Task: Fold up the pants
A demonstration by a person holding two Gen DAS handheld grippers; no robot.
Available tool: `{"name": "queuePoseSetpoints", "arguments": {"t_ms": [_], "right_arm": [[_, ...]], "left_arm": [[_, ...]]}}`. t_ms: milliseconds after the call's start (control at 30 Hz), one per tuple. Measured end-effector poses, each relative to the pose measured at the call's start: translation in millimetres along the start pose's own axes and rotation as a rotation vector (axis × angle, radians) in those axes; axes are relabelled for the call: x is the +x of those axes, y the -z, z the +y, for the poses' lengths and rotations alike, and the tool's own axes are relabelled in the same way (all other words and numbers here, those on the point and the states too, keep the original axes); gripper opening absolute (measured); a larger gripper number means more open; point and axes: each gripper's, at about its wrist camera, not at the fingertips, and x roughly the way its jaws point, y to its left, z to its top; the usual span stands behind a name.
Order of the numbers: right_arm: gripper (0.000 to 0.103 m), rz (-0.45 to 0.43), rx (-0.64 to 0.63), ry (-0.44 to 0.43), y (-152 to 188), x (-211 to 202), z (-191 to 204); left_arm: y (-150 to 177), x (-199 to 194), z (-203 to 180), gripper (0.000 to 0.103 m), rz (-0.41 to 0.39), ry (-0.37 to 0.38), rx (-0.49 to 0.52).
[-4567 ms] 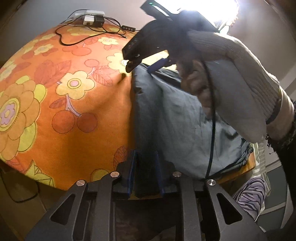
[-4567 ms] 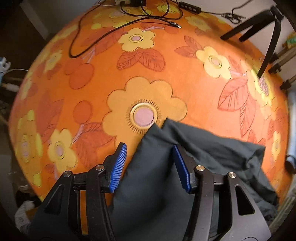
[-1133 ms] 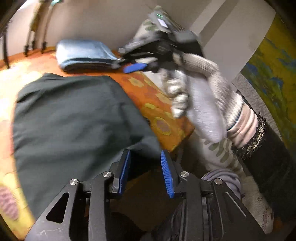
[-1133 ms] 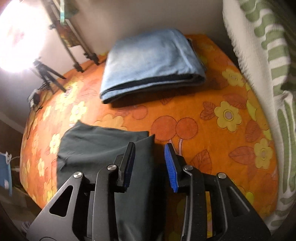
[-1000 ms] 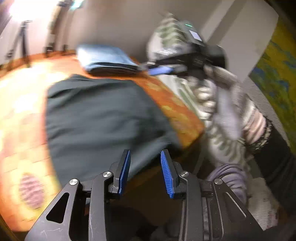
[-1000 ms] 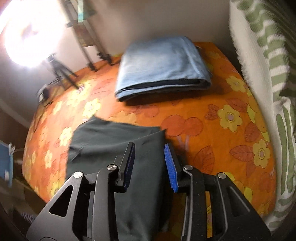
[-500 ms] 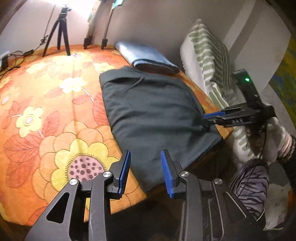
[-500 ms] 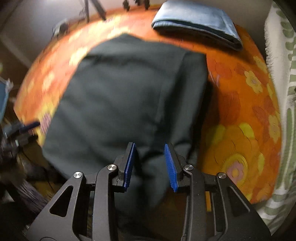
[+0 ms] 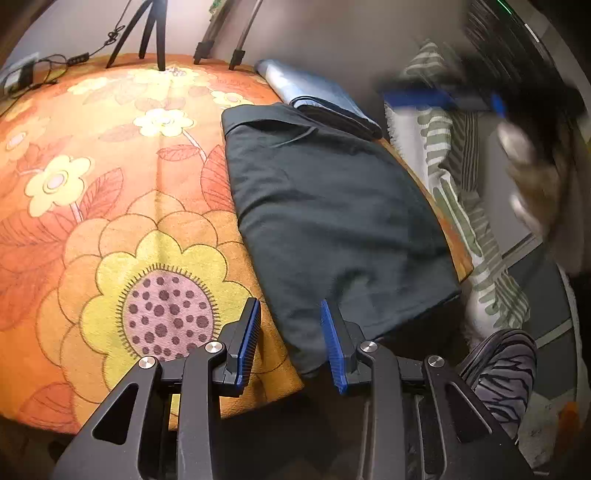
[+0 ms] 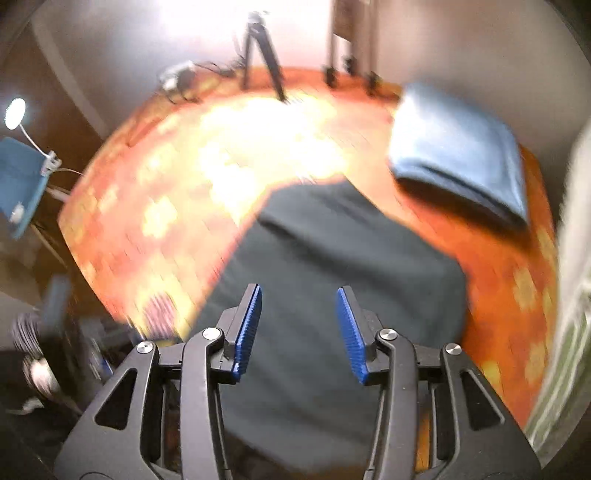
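Folded dark pants (image 9: 332, 206), long axis toward the far wall

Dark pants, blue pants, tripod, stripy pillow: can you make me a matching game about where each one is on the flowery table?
Things:
1. dark folded pants
2. light blue folded pants
3. tripod
4. green-striped pillow

Places:
A. standing at the table's far edge
B. off the table's right side
C. lying flat at the near right edge of the orange flowered table
D. at the far right corner, just behind the dark cloth

Pairs: 1-C, 2-D, 3-A, 4-B
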Motion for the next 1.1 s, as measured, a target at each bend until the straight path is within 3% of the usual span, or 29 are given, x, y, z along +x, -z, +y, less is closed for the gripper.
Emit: {"name": "queuePoseSetpoints", "arguments": {"t_ms": [200,367,600,967,1033,1100], "right_arm": [[0.045,0.034,-0.032,-0.024,-66.6,54.8,24.6],[0.045,0.088,-0.025,-0.027,-99.7,106.0,21.5],[0.045,0.173,-0.15,-0.018,-107.6,155.9,34.2],[0.045,0.232,-0.255,-0.042,-102.1,167.0,30.4],[0.041,0.233,-0.266,-0.037,-100.1,167.7,32.1],[0.02,0.236,-0.276,-0.035,-96.8,168.0,34.5]], "left_arm": [[2.8,5.3,-4.9,0.032,-0.008,0.02,0.0],[4.0,6.3,-4.4,0.021,-0.023,0.024,0.008],[2.3,6.9,-5.3,0.013,-0.031,0.021,0.034],[1.6,9.4,-3.8,0.011,-0.031,0.021,0.05],[2.2,9.8,-4.1,0.011,-0.032,0.02,0.053],[2.3,10.1,-4.1,0.011,-0.033,0.02,0.053]]}}
